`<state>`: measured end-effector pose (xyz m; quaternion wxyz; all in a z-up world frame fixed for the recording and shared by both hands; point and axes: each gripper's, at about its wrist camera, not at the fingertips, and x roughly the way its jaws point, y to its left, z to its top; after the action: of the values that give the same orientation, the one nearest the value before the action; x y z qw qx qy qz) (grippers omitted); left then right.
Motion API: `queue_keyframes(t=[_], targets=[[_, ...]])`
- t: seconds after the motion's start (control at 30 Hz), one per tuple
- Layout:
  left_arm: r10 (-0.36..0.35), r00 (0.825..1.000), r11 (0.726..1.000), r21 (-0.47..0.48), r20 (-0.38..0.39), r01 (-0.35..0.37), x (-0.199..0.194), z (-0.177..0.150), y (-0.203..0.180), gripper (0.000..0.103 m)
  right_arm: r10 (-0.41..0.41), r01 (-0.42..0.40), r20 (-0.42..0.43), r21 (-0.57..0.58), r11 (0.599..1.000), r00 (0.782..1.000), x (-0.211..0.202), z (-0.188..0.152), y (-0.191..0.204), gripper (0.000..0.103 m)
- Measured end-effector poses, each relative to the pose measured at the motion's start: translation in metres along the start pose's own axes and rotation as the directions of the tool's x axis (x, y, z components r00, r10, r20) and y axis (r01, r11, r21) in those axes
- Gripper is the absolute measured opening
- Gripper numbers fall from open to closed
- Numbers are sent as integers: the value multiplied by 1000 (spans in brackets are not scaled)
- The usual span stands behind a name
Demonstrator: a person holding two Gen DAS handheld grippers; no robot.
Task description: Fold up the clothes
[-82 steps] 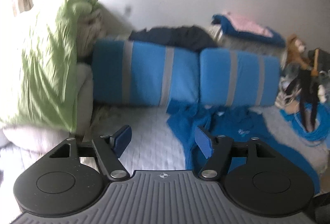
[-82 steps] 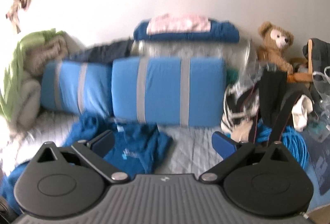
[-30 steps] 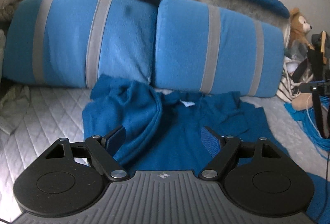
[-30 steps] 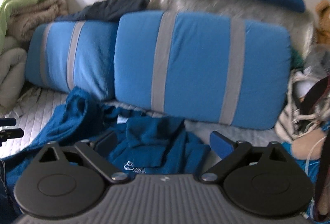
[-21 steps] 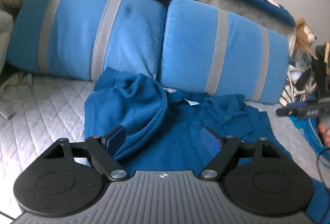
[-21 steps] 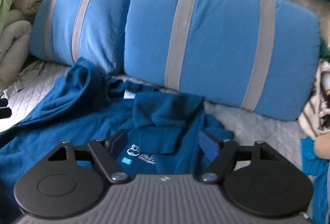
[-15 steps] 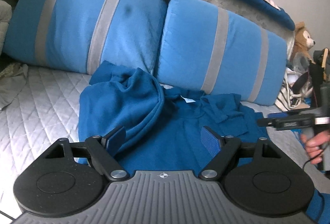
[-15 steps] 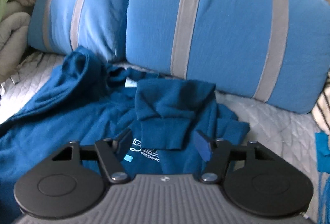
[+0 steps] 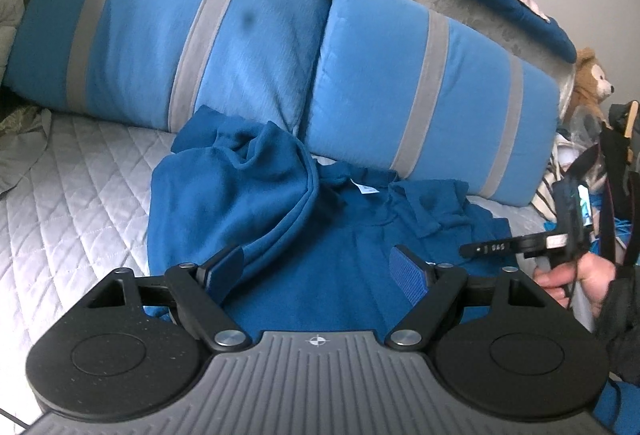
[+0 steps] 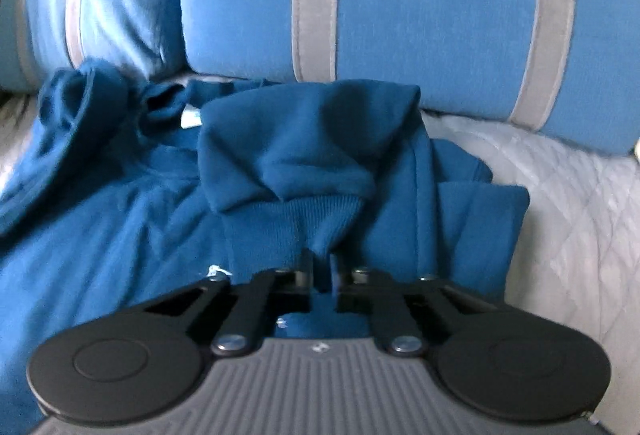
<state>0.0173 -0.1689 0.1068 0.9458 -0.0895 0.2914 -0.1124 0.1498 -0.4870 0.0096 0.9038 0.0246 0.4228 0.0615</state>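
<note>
Your right gripper, low in the frame's centre, has just closed its jaws on the ribbed cuff of the blue sweatshirt, which lies crumpled on the quilted bed below the striped blue pillows. Your left gripper hangs over the sweatshirt, jaws wide and holding nothing.

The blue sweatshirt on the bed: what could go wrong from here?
1. The right tongs have just closed on a narrow pinch of the ribbed cuff; it may slip out when pulled.
2. The blue sweatshirt lies bunched, so lifting might drag other layers.
3. The left tongs are open and hold nothing.
</note>
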Motion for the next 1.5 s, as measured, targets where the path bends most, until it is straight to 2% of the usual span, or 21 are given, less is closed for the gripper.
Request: queue_keyframes(t=[0.1,0.2,0.37,0.53,0.6,0.77,0.87,0.9,0.93,1.0,1.07,1.17,1.2,1.23,1.3,1.37,1.43,1.5], targets=[[-2,1000,1000,-1,-3,2,0,0,-1,80,88,-87,-8,82,993,996,-17,3,-1,6],[-6,1000,1000,0,-4,6,0,-1,-1,80,187,-182,-15,167,969,982,-35,6,0,6],[-4,1000,1000,-1,0,4,-1,-2,-2,80,348,-327,-17,302,896,937,-58,1,12,6],[-4,1000,1000,-17,7,4,-2,-2,1,80,459,-413,-30,387,825,888,-61,-7,36,6],[0,1000,1000,-24,8,0,-2,-2,2,80,476,-424,-51,378,823,878,-60,-12,49,6],[7,1000,999,-34,8,-7,-2,-1,4,80,443,-398,-121,278,874,888,-48,-22,76,7],[9,1000,999,-35,6,-8,-2,-2,4,80,411,-365,-190,235,901,892,-45,-27,82,19],[9,1000,999,-36,5,-9,-2,-2,4,80,406,-364,-196,220,905,892,-48,-27,82,43],[9,1000,999,-37,5,-9,-2,-2,5,80,402,-367,-196,193,910,894,-52,-26,82,49],[9,1000,999,-38,5,-9,-2,-2,5,80,376,-360,-183,116,926,908,-64,-24,83,71],[9,1000,999,-41,3,-8,-1,-1,5,80,341,-343,-158,12,939,927,-79,-23,86,81],[10,1000,999,-47,-1,-10,-1,-1,6,80,279,-302,-140,-174,937,950,-95,-24,92,83],[11,1000,999,-49,-2,-11,-1,-2,6,80,238,-264,-127,-260,929,963,-97,-28,96,83],[11,1000,999,-51,-2,-11,-1,-2,7,80,195,-222,-110,-345,912,975,-99,-32,100,83],[10,1000,999,-53,-2,-10,-1,-2,7,80,122,-140,-68,-502,853,990,-100,-43,106,83],[7,1000,998,-55,-2,-7,-1,-1,7,80,66,-62,-18,-638,768,998,-97,-57,112,83],[-1,1000,998,-57,1,1,-2,-1,8,80,19,18,40,-752,658,999,-94,-71,117,83],[-7,1000,998,-59,6,7,-2,-2,9,80,12,45,64,-808,587,998,-89,-81,122,81]])
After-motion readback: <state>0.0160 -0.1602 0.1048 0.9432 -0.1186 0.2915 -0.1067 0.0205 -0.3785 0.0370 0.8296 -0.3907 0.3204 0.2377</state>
